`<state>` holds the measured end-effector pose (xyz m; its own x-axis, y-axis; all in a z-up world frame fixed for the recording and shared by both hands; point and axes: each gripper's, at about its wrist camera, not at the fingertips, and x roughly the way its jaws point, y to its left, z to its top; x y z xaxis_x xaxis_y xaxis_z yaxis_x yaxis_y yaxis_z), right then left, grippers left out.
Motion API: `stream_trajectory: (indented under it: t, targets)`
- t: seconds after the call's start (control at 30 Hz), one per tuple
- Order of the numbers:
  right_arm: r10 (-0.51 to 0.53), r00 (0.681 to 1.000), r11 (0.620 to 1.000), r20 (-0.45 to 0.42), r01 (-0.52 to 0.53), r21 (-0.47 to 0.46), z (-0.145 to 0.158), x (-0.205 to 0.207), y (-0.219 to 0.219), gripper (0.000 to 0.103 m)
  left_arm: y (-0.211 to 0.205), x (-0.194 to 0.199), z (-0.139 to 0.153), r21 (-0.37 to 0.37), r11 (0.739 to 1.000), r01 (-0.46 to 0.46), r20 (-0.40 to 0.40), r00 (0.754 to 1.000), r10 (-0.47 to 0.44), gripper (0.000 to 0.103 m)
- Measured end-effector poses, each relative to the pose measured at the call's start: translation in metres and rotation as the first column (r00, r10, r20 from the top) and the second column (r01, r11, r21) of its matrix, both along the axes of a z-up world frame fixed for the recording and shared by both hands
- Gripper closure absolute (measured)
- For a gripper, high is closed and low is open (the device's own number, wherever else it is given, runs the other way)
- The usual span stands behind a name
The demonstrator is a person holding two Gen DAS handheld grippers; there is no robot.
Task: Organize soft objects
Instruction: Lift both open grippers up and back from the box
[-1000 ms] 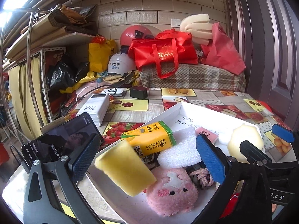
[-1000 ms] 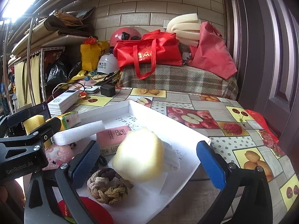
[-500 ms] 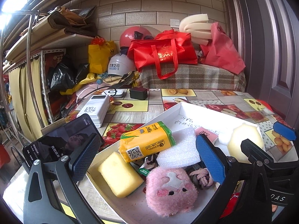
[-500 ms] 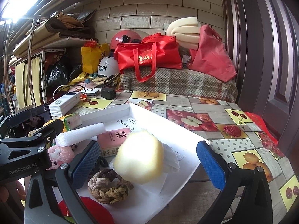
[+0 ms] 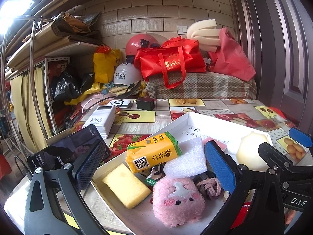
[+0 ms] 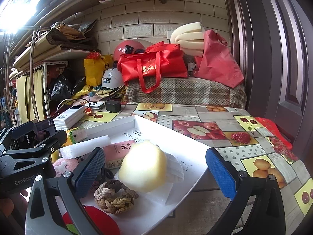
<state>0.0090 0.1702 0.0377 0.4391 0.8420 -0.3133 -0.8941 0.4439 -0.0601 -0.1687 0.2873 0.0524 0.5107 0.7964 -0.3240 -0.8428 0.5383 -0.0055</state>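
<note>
Both grippers, left gripper [image 5: 156, 163] and right gripper [image 6: 154, 169], gape wide, empty. Nearest the left, the squashy yellow rectangular sponge [image 5: 126, 185] looks featherlight; pinch its long sides.

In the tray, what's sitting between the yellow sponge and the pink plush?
A small crumpled green-and-white wrapper lies between the yellow sponge and the pink plush, as the left wrist view shows.
</note>
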Motion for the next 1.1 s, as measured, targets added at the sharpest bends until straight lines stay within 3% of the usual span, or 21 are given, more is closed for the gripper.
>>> stream_trajectory:
  t: [0.3, 0.73, 1.1]
  targets:
    - [-0.011, 1.0, 1.0, -0.008, 0.011, 0.004, 0.0, -0.001, -0.014, 0.0, -0.008, -0.003, -0.001, -0.006, 1.0, 0.008, -0.001, 1.0, -0.008, 0.0]
    - [0.025, 1.0, 1.0, 0.019, -0.025, -0.012, -0.002, -0.011, -0.06, 0.0, -0.056, 0.001, -0.002, -0.02, 0.994, 0.111, -0.029, 0.993, -0.111, 0.0]
    - [-0.084, 0.996, 0.992, -0.004, 0.083, -0.091, -0.007, 0.006, -0.097, 0.0, -0.099, 0.002, -0.005, -0.059, 0.98, 0.187, -0.053, 0.98, -0.191, 0.0]
